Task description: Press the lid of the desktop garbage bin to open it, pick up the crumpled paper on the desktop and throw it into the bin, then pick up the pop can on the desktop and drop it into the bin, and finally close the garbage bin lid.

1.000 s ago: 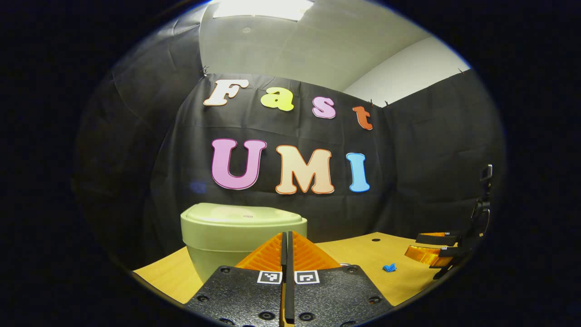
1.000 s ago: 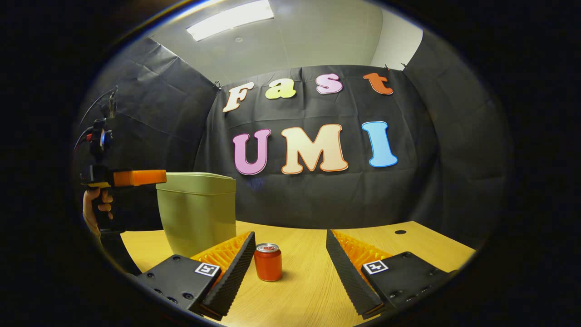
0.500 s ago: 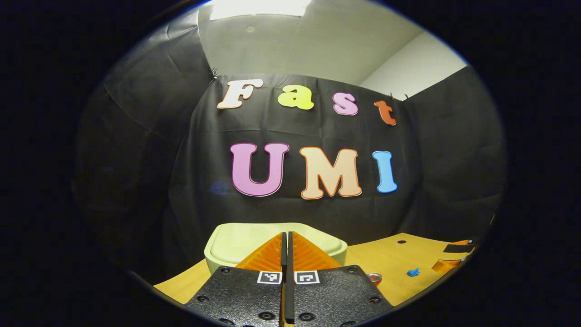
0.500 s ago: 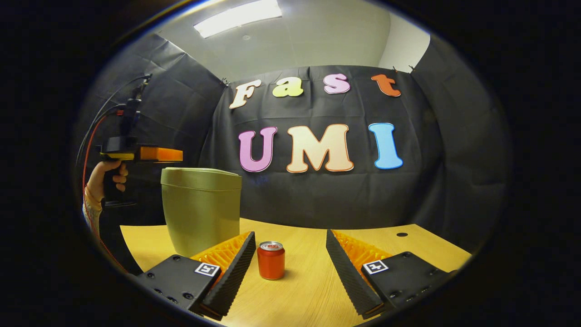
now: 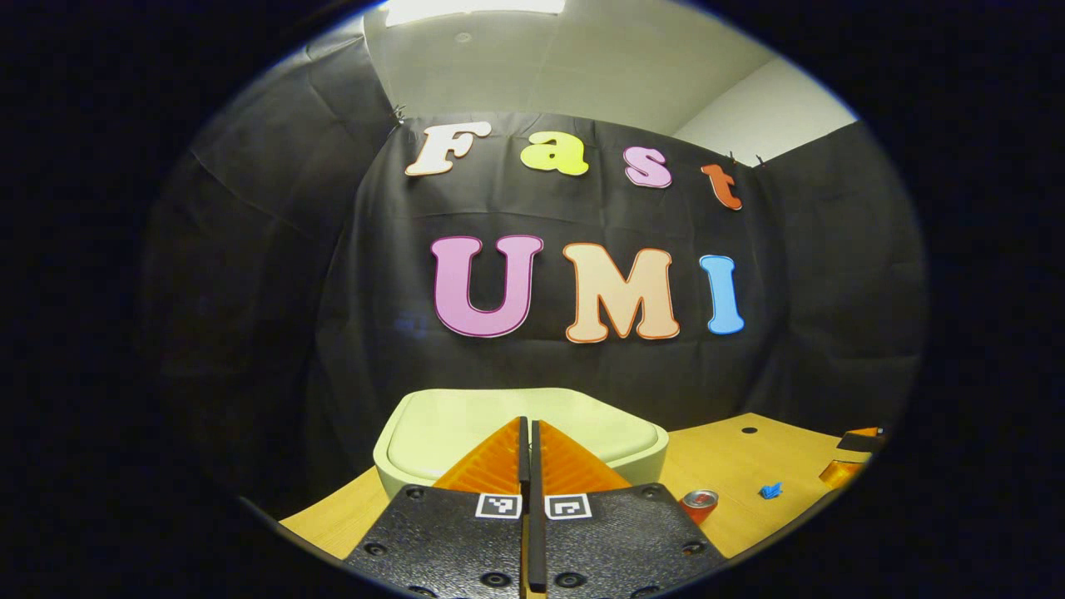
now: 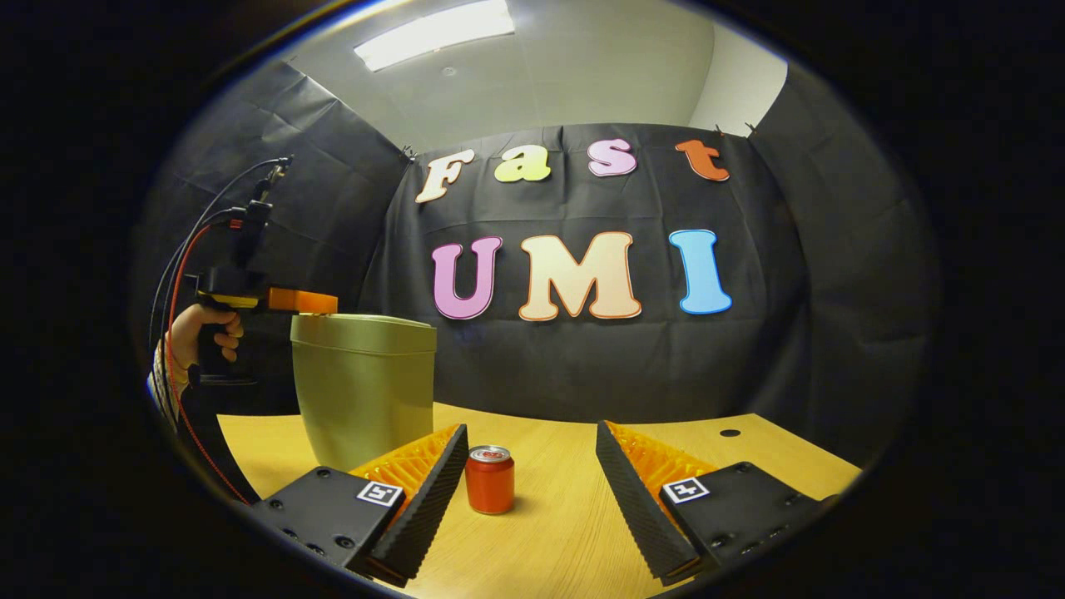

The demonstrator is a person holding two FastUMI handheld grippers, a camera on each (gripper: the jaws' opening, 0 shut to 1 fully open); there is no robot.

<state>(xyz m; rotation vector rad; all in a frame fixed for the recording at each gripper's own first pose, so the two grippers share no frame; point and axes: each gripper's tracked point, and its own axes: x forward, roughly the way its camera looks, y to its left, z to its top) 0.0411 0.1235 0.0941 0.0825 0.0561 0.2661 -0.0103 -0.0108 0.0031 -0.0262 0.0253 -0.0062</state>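
My left tool [image 5: 526, 433] has its fingers pressed together with nothing between them, and it sits right over the lid [image 5: 449, 420] of the green garbage bin [image 6: 364, 387]. From the right gripper view that tool is at about 9 o'clock, its tip at the lid's near edge; can't tell if it's actually touching. My hand [image 6: 204, 333] is wrapped around its handle, cables looping up behind.

My right tool [image 6: 531, 462] is wide open and holding nothing, low over the wooden tabletop [image 6: 566, 532]. The red pop can [image 6: 489, 491] stands upright between its fingers, closer to the left finger, not touching either.

In the left gripper view, the can is at roughly 4 o'clock, and a small blue crumpled paper [image 5: 770, 490] lies further right on the tabletop. Lid is shut.
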